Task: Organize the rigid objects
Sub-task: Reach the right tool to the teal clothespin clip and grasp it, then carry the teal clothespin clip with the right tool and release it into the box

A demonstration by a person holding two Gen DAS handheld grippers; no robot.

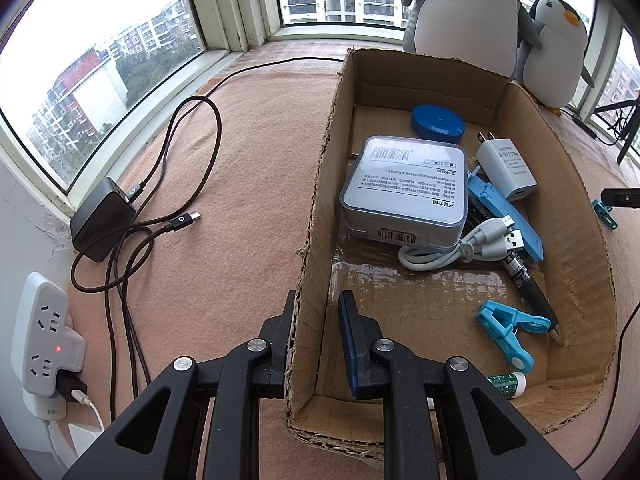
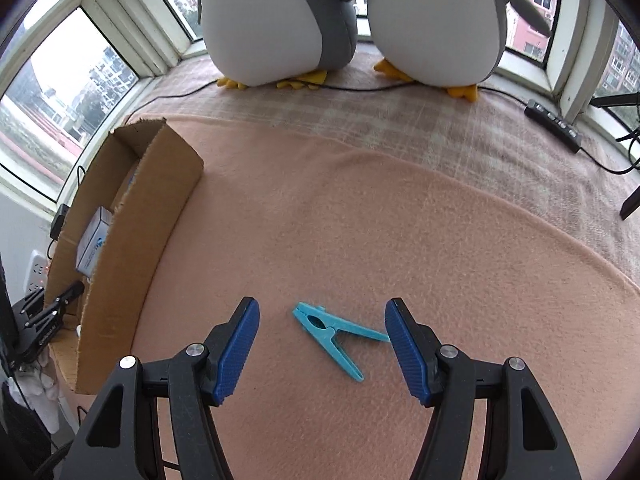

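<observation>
Turquoise plastic is what we're after: one clothespin [image 2: 329,334] lies flat on the peach blanket [image 2: 360,240], outside the cardboard box [image 2: 120,280] and to its right. Our right hand-held gripper [image 2: 322,346] hovers w/ its jaws about half open and nothing in them; the pin sits between the two blue pads, a bit nearer the right one, whose edge overlaps one handle tip in the right wrist view. The pin's long axis runs diagonally, nose toward upper left, the two handles splayed toward lower right, so it lies skewed to the pads' closing line rather than square across it. We judge the right hand is clearly the nearer one for this pick; a small roll of the wrist would probably line the pads up w/ the pin's flat sides before closing. Our left hand-held gripper [image 1: 318,320] is pinched tight on the box's left wall, one finger outside and one inside, apparently steadying it. Inside we already see a second turquoise pin [image 1: 506,330], a white charger [image 1: 506,168], a packaged box [image 1: 404,192], a blue round lid [image 1: 438,120], a white cable [image 1: 460,244] etc. The loose pin looks like the next item to go in.
</observation>
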